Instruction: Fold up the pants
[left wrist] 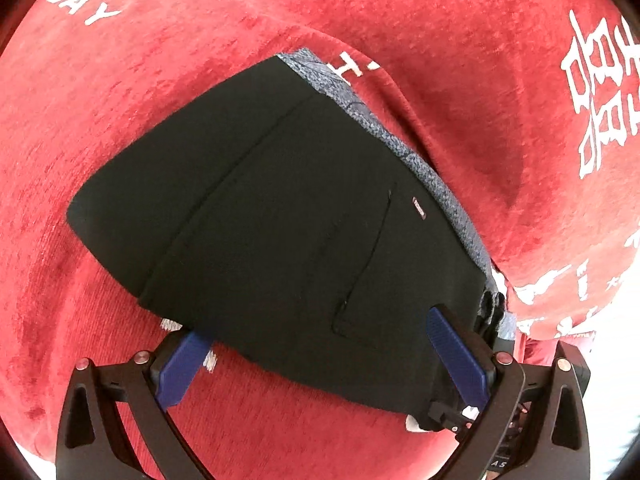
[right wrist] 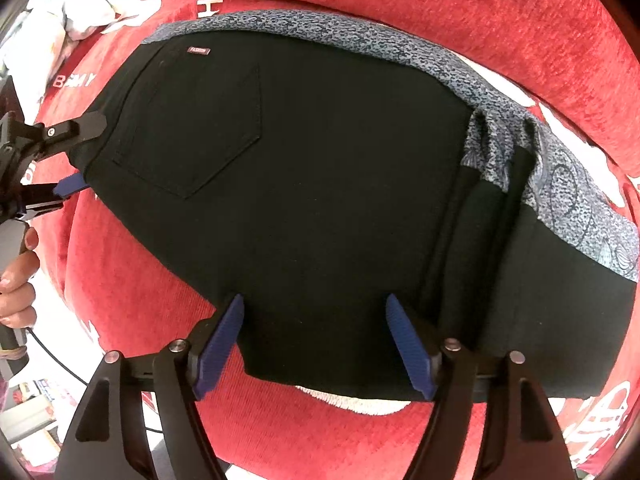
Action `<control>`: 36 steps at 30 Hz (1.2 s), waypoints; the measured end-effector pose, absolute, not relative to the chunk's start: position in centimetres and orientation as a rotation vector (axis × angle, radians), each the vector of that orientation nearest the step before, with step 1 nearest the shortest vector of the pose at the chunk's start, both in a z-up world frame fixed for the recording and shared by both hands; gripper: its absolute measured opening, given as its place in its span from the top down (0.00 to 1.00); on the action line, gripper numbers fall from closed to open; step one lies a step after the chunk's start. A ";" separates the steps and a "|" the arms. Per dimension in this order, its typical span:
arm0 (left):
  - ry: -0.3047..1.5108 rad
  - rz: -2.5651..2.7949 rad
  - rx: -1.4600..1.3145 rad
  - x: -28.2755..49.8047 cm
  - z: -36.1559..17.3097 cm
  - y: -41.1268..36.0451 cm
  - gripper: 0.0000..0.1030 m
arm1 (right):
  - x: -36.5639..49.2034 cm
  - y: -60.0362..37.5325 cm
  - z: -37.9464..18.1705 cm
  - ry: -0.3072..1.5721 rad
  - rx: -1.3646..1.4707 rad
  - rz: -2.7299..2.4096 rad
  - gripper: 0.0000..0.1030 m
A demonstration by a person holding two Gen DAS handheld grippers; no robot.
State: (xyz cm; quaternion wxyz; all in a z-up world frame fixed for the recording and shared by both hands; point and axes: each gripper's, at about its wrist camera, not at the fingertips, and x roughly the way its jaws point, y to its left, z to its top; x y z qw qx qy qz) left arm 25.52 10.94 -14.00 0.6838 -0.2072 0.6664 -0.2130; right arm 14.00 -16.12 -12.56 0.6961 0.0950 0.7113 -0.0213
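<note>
Black pants point(left wrist: 280, 216) lie folded on a red cloth point(left wrist: 120, 100), with a blue-grey patterned waistband lining point(left wrist: 420, 160) along the far edge. My left gripper point(left wrist: 316, 324) is open, its blue pads point(left wrist: 184, 364) wide apart on either side of the near part of the pants. In the right wrist view the pants point(right wrist: 320, 160) show a back pocket point(right wrist: 188, 128) and a small label point(right wrist: 199, 51). My right gripper point(right wrist: 315, 298) points down over their near edge, open, fabric between its pads. The left gripper point(right wrist: 92, 151) straddles the pants' left corner there.
White lettering is printed on the red cloth point(right wrist: 440, 8), which covers the whole work surface. A crumpled white cloth point(right wrist: 60, 12) lies at the far left. A person's hand point(right wrist: 16, 276) holds the left gripper's handle. Clutter and a cable point(right wrist: 60, 364) sit beyond the cloth's lower left edge.
</note>
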 end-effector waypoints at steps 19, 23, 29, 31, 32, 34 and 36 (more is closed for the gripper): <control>1.348 -0.327 -0.058 26.2 -11.9 8.0 0.59 | 14.1 -15.6 -11.2 1.560 0.217 -0.026 0.23; 1.101 -0.343 0.410 22.5 -9.5 3.0 0.63 | 15.8 -17.6 -7.0 1.440 0.308 -0.004 0.23; 0.849 -0.373 0.792 17.9 -9.7 -0.5 0.64 | 23.7 -17.1 -3.4 1.409 0.479 0.231 0.23; 0.835 -0.365 0.823 17.7 -10.1 -0.9 0.64 | 26.9 -14.8 -3.5 1.442 0.524 0.337 0.23; 0.835 -0.361 0.826 17.7 -10.2 -0.8 0.64 | 28.0 -13.8 -3.7 1.458 0.539 0.375 0.23; 0.838 -0.359 0.820 17.8 -10.3 -0.6 0.64 | 30.6 -10.9 -4.9 1.513 0.560 0.467 0.23; 0.823 -0.362 0.831 17.3 -10.4 -0.5 0.64 | 32.0 -8.3 -6.3 1.567 0.527 0.516 0.23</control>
